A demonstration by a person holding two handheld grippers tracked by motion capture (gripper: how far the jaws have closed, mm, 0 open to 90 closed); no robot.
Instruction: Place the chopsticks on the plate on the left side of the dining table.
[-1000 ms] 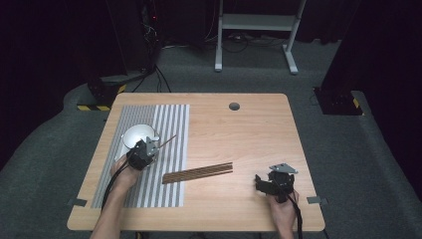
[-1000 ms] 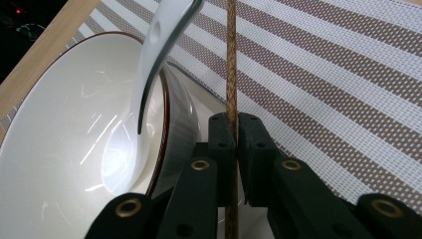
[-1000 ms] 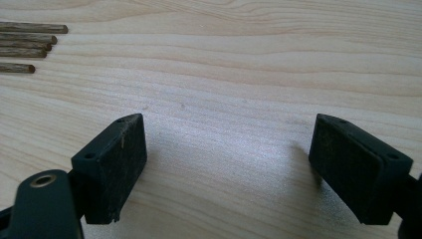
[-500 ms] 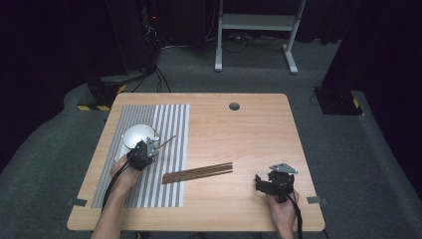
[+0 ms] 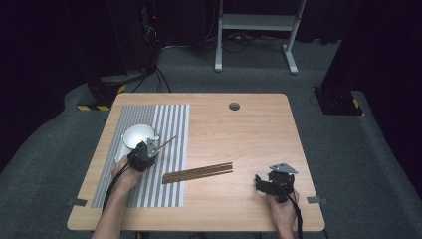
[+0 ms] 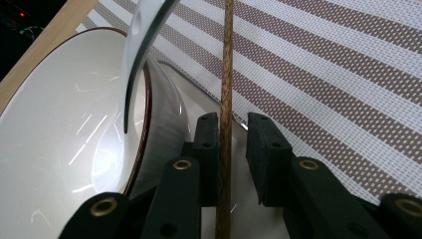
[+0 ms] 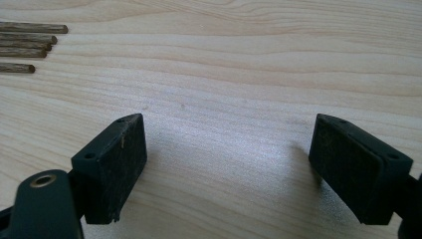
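My left gripper [image 5: 149, 148] sits on the striped placemat [image 5: 169, 189] beside a white bowl [image 5: 137, 134]. A single wooden chopstick [image 6: 228, 74] runs between its jaws and rests against the left pad, with a gap to the right pad. The jaws have just been opening, so my left gripper [image 6: 233, 124] no longer clamps it. A white spoon [image 6: 142, 45] leans on the red-edged bowl [image 6: 59, 139]. Several more chopsticks [image 5: 198, 173] lie in a bundle mid-table. My right gripper [image 5: 263, 183] rests wide open on bare wood near the front right, nothing in it [image 7: 229, 149].
The wooden table [image 5: 239, 129] has a round cable hole [image 5: 234, 106] near its far edge. The ends of the chopstick bundle [image 7: 25, 47] reach into the right gripper view at upper left. A dark floor with equipment surrounds the table.
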